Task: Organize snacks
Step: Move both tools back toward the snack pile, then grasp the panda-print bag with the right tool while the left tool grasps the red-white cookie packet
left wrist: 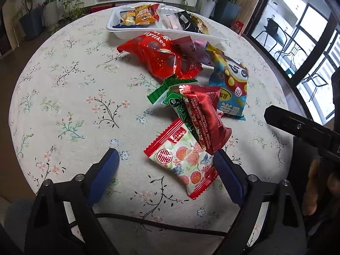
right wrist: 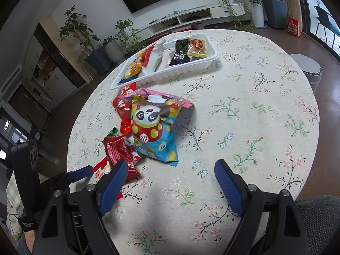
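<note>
A loose pile of snacks lies on the floral tablecloth: a big red bag point(left wrist: 153, 57), a panda packet point(left wrist: 231, 82), a green packet point(left wrist: 170, 97), a dark red packet point(left wrist: 204, 116) and a white-and-red fruit packet point(left wrist: 182, 161). My left gripper point(left wrist: 165, 157) is open low over the fruit packet, which lies between its fingers nearer the right one; the left finger stands clear of it. My right gripper point(right wrist: 172, 165) is open over bare cloth, just right of the dark red packet point(right wrist: 116, 150) and below the panda packet point(right wrist: 153, 127). The white tray point(left wrist: 136, 30) behind the pile holds several snacks.
The table is round, with its edge close behind both grippers. A black cable point(left wrist: 159, 225) crosses the cloth under my left gripper. A grey bin point(right wrist: 308, 70) stands on the floor beyond the table's right edge. Potted plants and a low shelf line the far wall.
</note>
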The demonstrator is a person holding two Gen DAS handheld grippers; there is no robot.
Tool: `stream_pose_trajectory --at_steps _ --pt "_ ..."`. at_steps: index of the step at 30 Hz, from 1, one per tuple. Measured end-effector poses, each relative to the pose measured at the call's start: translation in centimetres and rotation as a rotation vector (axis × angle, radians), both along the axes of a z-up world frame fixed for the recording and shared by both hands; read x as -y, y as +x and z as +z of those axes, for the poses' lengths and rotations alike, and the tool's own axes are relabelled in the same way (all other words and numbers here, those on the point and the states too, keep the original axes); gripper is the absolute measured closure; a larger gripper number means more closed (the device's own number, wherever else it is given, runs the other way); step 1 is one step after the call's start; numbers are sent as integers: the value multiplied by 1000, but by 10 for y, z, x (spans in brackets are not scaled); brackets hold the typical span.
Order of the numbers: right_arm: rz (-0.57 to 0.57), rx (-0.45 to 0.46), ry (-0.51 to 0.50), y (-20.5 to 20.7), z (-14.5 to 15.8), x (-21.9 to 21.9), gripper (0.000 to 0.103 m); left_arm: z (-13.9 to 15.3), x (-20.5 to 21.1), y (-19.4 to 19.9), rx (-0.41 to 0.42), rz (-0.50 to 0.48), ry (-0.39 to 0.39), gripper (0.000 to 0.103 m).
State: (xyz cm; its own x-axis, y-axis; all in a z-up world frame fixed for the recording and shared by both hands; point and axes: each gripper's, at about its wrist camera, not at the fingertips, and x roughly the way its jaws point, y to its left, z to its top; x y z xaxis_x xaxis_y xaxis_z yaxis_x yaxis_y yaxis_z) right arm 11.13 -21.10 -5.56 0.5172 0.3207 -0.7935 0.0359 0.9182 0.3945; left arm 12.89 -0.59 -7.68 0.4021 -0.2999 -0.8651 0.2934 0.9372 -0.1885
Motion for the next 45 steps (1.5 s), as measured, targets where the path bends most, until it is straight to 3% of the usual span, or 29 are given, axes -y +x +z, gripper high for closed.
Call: stream_pose_trajectory --at_steps 7,15,20,26,33,45 --pt "43 43 -67 -4 8 -11 17 0 -22 0 -16 12 66 19" --pt "25 47 -80 15 17 -16 17 1 0 -2 -20 2 44 19" --pt "-1 -3 -66 42 9 -20 18 -1 -5 0 -11 17 36 19" --pt "4 -85 -32 62 -18 -26 28 -1 -18 -1 -3 11 44 27" --pt "6 -83 -25 59 -20 -15 47 -1 -26 -3 -10 6 58 27" --pt "104 -53 -216 39 -7 -28 52 -4 -22 2 -4 11 89 27"
